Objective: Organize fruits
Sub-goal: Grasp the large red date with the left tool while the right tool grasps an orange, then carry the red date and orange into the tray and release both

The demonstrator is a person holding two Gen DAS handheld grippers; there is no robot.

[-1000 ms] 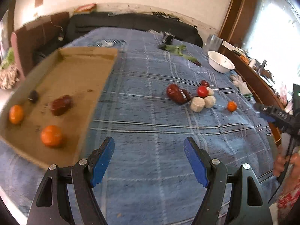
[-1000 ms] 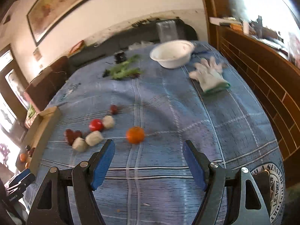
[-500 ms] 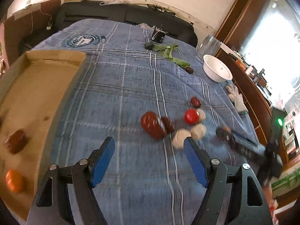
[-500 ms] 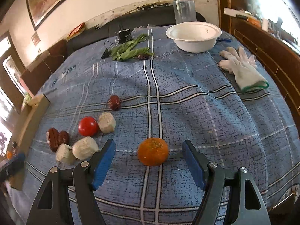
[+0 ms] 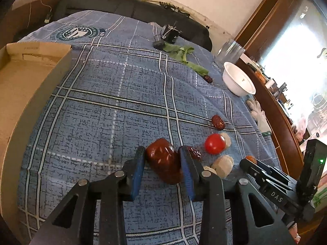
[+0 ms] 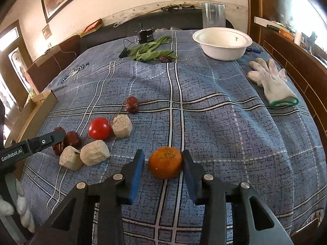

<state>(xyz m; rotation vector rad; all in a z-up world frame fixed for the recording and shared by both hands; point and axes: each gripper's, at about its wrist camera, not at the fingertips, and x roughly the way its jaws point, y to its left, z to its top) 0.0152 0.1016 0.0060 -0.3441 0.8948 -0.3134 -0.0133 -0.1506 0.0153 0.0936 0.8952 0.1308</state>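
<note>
Below, both sets of jaws have just been closing, the left gripper (image 5: 162, 162) clamped on the large date (image 5: 163, 160) and the right gripper (image 6: 162, 164) on the orange (image 6: 165, 162); lift straight up, squeezing gently.

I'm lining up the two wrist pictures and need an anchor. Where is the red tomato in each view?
Left wrist view: the red tomato lies right of centre, just right of the left tongs.
Right wrist view: the red tomato lies left of centre, beside a pale cube.
Shared landmark: the white bowl at the far side of the blue plaid cloth.
</note>
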